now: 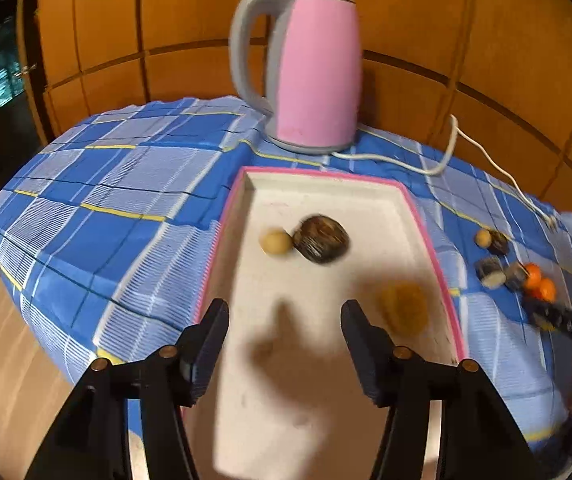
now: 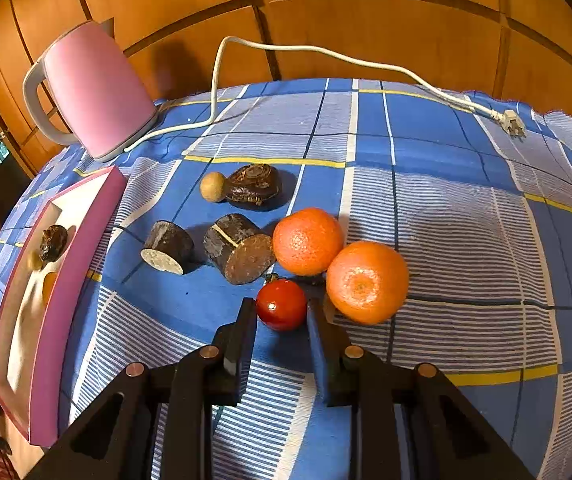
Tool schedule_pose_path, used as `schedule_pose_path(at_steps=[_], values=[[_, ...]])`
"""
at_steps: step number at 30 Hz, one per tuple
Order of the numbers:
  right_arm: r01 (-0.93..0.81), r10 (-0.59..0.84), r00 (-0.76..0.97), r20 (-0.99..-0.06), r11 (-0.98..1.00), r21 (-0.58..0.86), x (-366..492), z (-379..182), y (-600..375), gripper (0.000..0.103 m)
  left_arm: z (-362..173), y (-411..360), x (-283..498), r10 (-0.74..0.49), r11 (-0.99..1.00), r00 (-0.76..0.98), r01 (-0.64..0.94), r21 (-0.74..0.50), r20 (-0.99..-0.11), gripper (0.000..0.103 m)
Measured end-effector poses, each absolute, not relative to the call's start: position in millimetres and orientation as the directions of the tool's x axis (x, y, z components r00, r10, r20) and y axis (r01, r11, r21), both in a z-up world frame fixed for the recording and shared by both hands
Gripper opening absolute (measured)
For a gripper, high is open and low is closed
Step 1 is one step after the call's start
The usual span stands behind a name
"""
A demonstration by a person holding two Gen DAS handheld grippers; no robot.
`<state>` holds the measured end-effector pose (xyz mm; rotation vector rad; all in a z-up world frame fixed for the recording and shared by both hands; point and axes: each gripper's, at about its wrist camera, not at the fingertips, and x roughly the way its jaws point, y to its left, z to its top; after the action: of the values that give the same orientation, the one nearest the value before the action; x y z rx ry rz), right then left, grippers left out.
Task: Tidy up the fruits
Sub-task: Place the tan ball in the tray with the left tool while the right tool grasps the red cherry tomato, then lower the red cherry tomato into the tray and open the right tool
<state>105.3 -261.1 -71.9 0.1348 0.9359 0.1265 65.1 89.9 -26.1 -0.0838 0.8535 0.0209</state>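
Right tongs (image 2: 281, 316), low in the frame, bracket a tomato (image 2: 281, 304) on the cloth without visibly pinching it, likely light, smooth, easily bruised, best held gently across its middle, while left tongs (image 1: 283, 320) hang spread, empty, over the tray (image 1: 430, 224).

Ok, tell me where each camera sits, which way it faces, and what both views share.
Left wrist: sits on the left tongs, looking forward and down into the pink-rimmed tray; its two open black fingers show.
Right wrist: sits on the right tongs, looking across the checked cloth at a small red fruit between its two black fingers.
Shared: the pink kettle, its white cord, the tray, the two oranges.
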Motion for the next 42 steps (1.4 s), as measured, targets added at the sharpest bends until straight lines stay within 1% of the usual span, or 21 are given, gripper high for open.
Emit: schedule_pose_path(at_steps=[5,14,18,23,26,30,36,42], values=[[-0.066,0.166,0.607,-0.777,0.985,0.159,99,-60,-257,0.025,-24,80,51,-0.049,0.997,0.657,-0.017,-0.080,-0.752,0.059],[-0.121,0.196,0.626,-0.754,0.981,0.155,80,-42,-244,0.025,-18,87,40,-0.036,0.996,0.673,-0.036,-0.081,-0.739,0.059],[-0.185,0.236,0.636,-0.734,0.971,0.152,70,-27,-227,0.025,-15,95,37,-0.018,0.995,0.683,-0.056,-0.078,-0.730,0.059],[-0.315,0.333,0.623,-0.707,0.935,0.163,59,-8,-191,0.025,-13,104,35,-0.014,0.993,0.694,-0.074,-0.091,-0.720,0.059],[-0.399,0.409,0.583,-0.702,0.897,0.191,55,-3,-165,0.025,-12,108,34,-0.010,0.992,0.695,-0.085,-0.095,-0.719,0.059],[-0.493,0.471,0.517,-0.715,0.846,0.201,52,-5,-124,0.025,-11,114,33,-0.001,0.990,0.700,-0.102,-0.101,-0.714,0.059],[-0.569,0.523,0.426,-0.738,0.789,0.231,58,-15,-82,0.025,-14,120,34,0.015,0.988,0.694,-0.123,-0.098,-0.720,0.059],[-0.593,0.523,0.374,-0.766,0.770,0.236,73,-30,-53,0.025,-17,121,34,0.017,0.987,0.688,-0.127,-0.098,-0.725,0.059]])
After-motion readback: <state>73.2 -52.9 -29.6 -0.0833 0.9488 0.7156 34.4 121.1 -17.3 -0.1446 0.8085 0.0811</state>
